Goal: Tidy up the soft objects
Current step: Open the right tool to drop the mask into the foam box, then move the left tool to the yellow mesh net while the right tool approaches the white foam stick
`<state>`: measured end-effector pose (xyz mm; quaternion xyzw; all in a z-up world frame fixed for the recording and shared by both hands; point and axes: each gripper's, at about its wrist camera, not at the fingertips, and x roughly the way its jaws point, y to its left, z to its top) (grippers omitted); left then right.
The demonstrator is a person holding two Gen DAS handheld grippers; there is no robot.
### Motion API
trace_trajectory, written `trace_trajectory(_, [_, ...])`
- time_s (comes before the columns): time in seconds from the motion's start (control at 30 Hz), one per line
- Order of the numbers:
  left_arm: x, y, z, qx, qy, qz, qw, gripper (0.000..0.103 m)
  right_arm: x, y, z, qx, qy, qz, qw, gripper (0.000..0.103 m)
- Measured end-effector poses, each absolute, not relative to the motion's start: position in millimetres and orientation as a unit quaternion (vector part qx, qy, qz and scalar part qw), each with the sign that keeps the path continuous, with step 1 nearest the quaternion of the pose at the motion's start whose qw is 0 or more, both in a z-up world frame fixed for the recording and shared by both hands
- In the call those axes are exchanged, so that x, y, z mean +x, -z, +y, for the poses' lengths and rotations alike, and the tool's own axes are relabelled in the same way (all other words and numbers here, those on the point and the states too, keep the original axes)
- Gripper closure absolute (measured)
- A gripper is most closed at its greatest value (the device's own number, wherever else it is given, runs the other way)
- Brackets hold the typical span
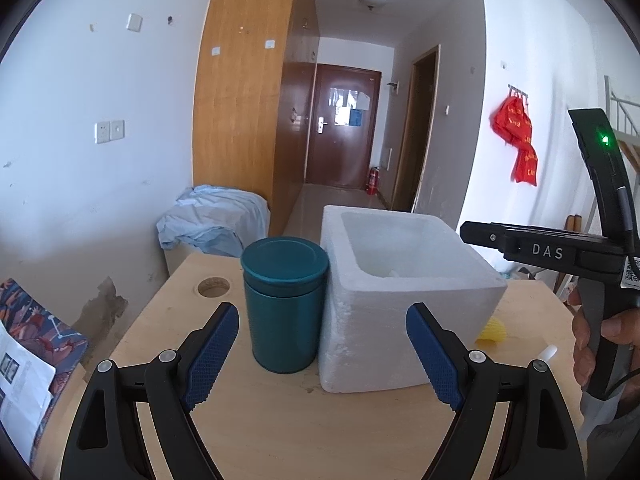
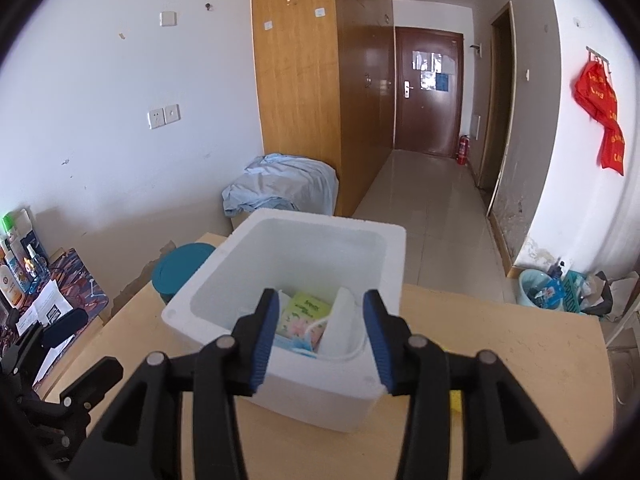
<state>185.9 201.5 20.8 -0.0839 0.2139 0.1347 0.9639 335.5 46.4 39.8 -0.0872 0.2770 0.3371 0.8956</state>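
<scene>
Right gripper (image 2: 319, 338) spread, empty, above white foam box (image 2: 280, 236), soft packets (image 2: 304, 316) below inside, apparently untouched

A teal lidded canister (image 1: 285, 304) stands upright on the wooden bench (image 1: 260, 420), just beside the foam box. Behind the bench a crumpled pale-blue cloth (image 2: 280, 184) drapes a low unit — past it, a wooden wardrobe (image 1: 248, 96), a brown door (image 2: 426, 92), a red fire extinguisher (image 2: 463, 150). Red bags (image 1: 516, 136) hang on the right wall.

Matt grainy white foam box (image 1: 404, 312), smooth satin teal metal tin (image 1: 285, 308), pale matt wood-laminate bench (image 1: 280, 420), crumpled blue cloth (image 1: 216, 220).
</scene>
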Motion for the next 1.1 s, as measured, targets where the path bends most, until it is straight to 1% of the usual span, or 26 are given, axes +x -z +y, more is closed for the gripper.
trace_trajectory(0.73, [207, -40, 115, -0.066, -0.035, 0.212, 0.974, 0.017, 311, -46, -64, -0.053, -0.260, 0.277, 0.923, 0.054])
trace_trajectory(0.83, [210, -40, 102, -0.064, -0.020, 0.214, 0.975, 0.017, 305, -47, -81, -0.040, -0.245, 0.273, 0.929, 0.046])
trace_trajectory(1.03, [222, -39, 77, -0.059, 0.010, 0.222, 0.973, 0.017, 294, -44, -105, -0.027, -0.219, 0.271, 0.937, 0.042])
trace_trajectory(1.1, [222, -39, 73, -0.060, 0.018, 0.222, 0.973, 0.017, 291, -42, -111, -0.023, -0.213, 0.270, 0.939, 0.036])
